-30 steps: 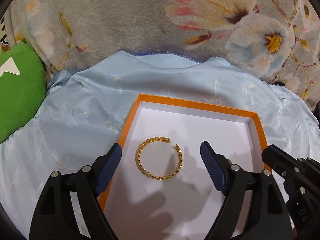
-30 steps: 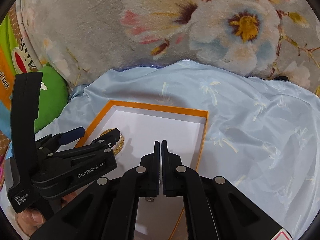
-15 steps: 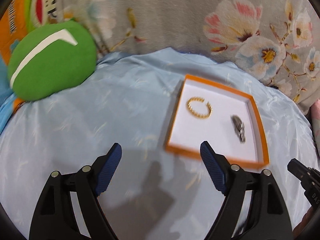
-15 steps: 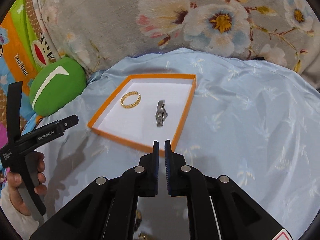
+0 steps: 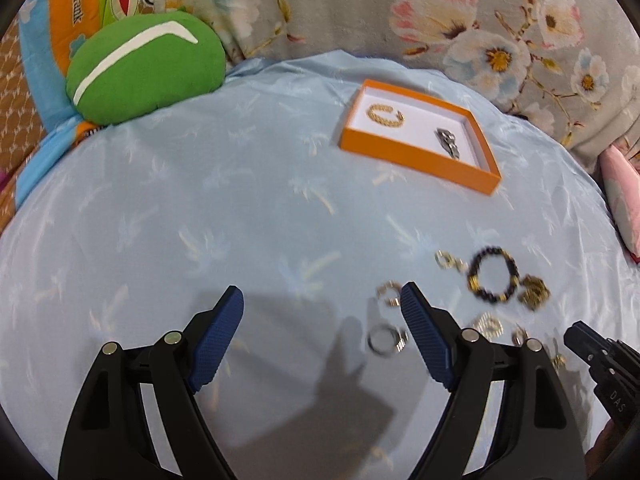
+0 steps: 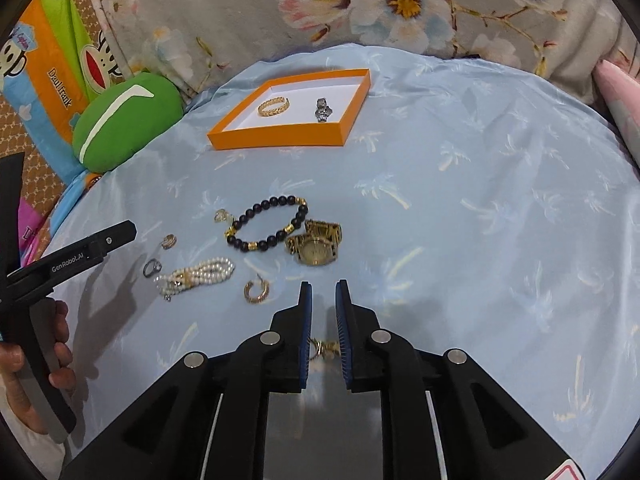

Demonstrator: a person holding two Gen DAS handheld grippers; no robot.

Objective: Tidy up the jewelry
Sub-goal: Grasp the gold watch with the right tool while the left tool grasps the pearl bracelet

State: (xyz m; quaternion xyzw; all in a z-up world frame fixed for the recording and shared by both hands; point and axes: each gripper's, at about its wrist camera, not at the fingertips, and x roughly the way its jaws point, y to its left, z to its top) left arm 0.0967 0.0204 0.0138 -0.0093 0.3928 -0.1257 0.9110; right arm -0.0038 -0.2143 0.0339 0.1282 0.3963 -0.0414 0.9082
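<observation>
A pale blue satin sheet [image 6: 460, 208] with a faint palm print covered the bed, backed by a grey floral blanket [image 6: 248, 8] along the far edge and a green cushion [image 6: 124, 120] at the far left corner. Toward the far edge sat an orange tray [image 6: 280, 138] with a white floor, holding a gold cuff bracelet [image 6: 273, 106] on its left side and a small silver watch [image 6: 322, 109] to the right, the two apart.

Nearer the middle of the bed lay the loose pieces: a black bead bracelet [image 6: 267, 222] just beside a gold watch [image 6: 316, 242], a pearl bracelet [image 6: 196, 275], a gold hoop earring [image 6: 256, 291], a silver ring [image 6: 152, 267], a small gold ring [image 6: 169, 241] and a pale charm [image 6: 221, 216].

The left gripper [image 5: 320, 320] hovered above the sheet with its jaws spread wide and nothing between them, the silver ring [image 5: 386, 340] lying close by its right finger. The right gripper [image 6: 322, 300] was released only to a narrow gap, gripping nothing; a small gold piece [image 6: 324, 349] showed on the sheet between its fingers.
</observation>
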